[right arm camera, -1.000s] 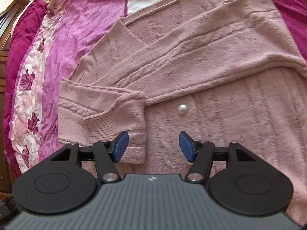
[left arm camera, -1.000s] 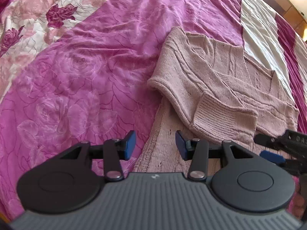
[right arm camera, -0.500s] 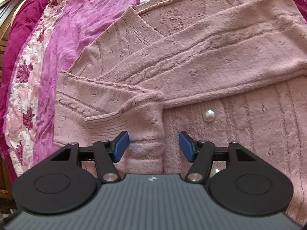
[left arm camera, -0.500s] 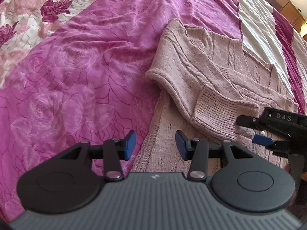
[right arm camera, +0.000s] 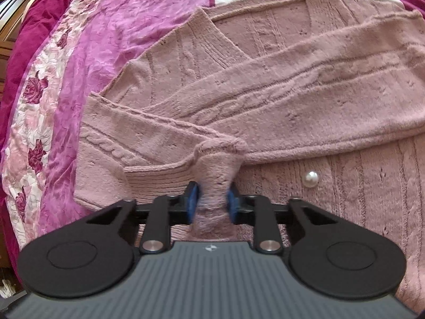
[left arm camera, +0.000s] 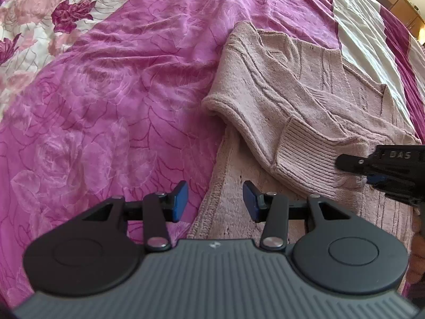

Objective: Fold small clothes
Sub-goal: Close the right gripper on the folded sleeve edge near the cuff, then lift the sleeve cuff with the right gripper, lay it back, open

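Right tool (right arm camera: 211, 202): pinching the ribbed sleeve cuff (right arm camera: 170, 178) of the pink knit cardigan (right arm camera: 305, 101).
Left tool (left arm camera: 215, 202): spread, cardigan hem edge (left arm camera: 212, 199) between its fingers.
Bed: magenta rose-print bedspread (left arm camera: 106, 93) under the cardigan.

The only writing to be read is "DAS", in pale letters on the black body of the right gripper (left arm camera: 382, 170), seen at the right edge of the left wrist view. A small pale emblem sits on each gripper's grey ribbed housing, too small to read.
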`<state>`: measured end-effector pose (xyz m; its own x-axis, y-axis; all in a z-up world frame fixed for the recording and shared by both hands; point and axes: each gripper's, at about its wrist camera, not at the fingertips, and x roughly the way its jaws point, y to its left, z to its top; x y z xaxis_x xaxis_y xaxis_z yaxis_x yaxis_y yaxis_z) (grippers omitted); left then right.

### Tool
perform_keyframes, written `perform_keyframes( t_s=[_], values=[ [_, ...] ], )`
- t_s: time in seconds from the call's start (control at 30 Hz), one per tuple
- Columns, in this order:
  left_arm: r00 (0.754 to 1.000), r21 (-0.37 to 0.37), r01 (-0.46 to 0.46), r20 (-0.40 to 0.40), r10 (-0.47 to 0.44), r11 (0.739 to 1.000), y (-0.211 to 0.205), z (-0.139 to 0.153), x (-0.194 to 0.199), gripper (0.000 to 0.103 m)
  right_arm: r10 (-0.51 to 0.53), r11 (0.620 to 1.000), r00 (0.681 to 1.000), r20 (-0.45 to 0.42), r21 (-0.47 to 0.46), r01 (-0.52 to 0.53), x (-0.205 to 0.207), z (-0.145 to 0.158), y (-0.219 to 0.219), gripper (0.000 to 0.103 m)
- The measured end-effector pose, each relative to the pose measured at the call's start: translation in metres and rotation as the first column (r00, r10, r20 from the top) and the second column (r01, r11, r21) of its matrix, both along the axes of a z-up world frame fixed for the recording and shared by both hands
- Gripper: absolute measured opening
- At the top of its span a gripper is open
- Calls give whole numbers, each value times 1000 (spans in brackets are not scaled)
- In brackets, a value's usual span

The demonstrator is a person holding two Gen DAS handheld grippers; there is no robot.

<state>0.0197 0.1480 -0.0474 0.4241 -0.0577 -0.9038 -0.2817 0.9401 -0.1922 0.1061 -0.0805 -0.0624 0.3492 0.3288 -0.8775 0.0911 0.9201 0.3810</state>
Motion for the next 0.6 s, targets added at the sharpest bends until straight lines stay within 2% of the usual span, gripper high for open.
perform_keyframes(
  t_s=[0.13,0.6],
  values=[
    [1000,4,-2,14,2,1000,-3,0,1,47,15,1000,999,42,23,-16,-2,13,-2,12],
    [997,41,53,55,-55,998,-20,3,19,47,129,992,964,232,-14,-129,-2,83,-24,10]
  ],
)
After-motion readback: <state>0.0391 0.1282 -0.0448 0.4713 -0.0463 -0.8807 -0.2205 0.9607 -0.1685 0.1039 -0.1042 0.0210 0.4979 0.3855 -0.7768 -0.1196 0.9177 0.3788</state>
